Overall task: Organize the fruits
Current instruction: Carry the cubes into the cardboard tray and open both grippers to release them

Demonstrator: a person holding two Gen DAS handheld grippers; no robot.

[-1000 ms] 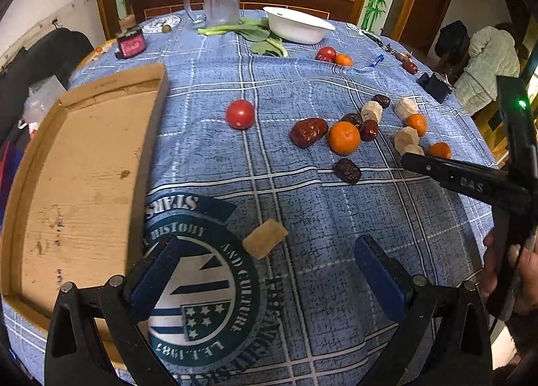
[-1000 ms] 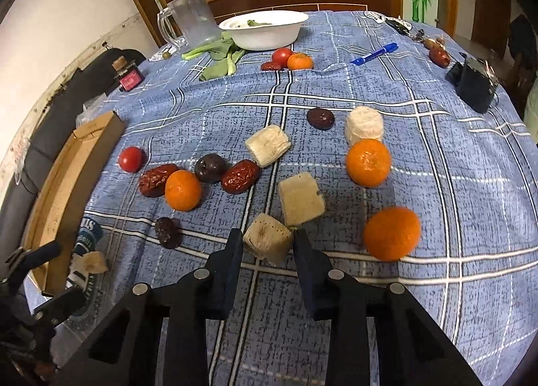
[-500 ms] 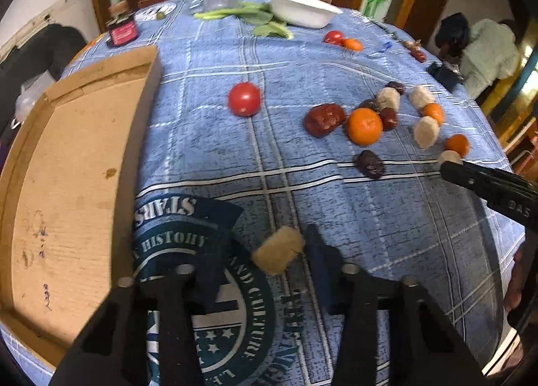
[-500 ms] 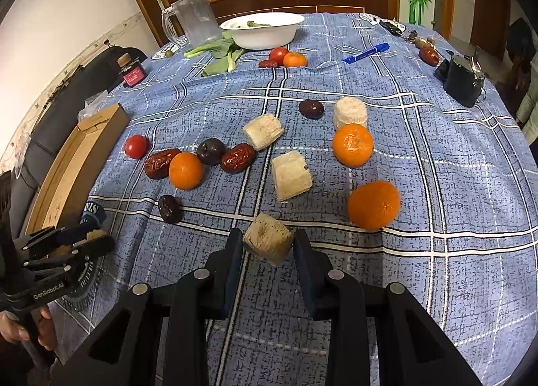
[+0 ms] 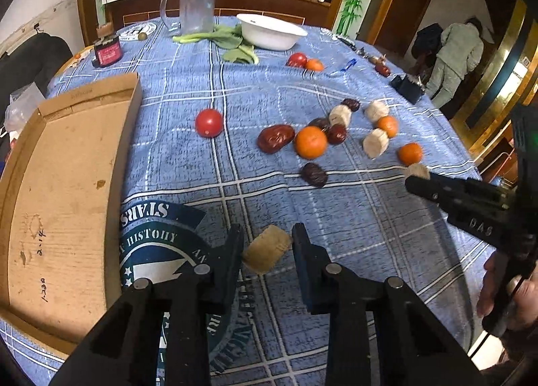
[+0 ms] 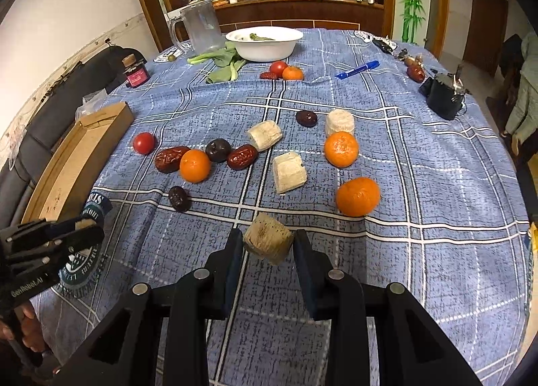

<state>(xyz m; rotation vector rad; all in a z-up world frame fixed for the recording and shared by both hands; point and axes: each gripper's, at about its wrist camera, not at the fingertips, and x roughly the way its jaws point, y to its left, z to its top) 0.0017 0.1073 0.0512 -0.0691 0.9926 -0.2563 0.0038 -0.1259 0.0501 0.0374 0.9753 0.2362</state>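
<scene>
- Left wrist view: my left gripper (image 5: 267, 249) was wide open a second ago, with a tan chunk (image 5: 267, 253) lying on the cloth between its fingers. Now the jaws are closing and both pads touch the chunk.
- I think that means the chunk is caught, so I can carry it to the cardboard tray (image 5: 64, 204) just to the left.
- Seen from the right wrist, my left gripper (image 6: 85, 228) shows a bit of tan at its tip, close to the tray (image 6: 67, 177).
- My right gripper (image 6: 267, 243) was clamped on a second tan chunk (image 6: 267, 242) a second ago, and it is clamped on it just the same now. That chunk looks a little higher over the blue checked cloth (image 6: 437, 184) than before.
- So both hands hold one piece each, and neither piece is in the tray yet.
- More fruit waits on the cloth past my fingers: three oranges (image 6: 358, 196), red dates (image 6: 242, 156), dark dates (image 6: 178, 198), a tomato (image 6: 144, 143) and three more pale chunks (image 6: 289, 171).
- I could bump the tray wall when I swing my left hand over it.
</scene>
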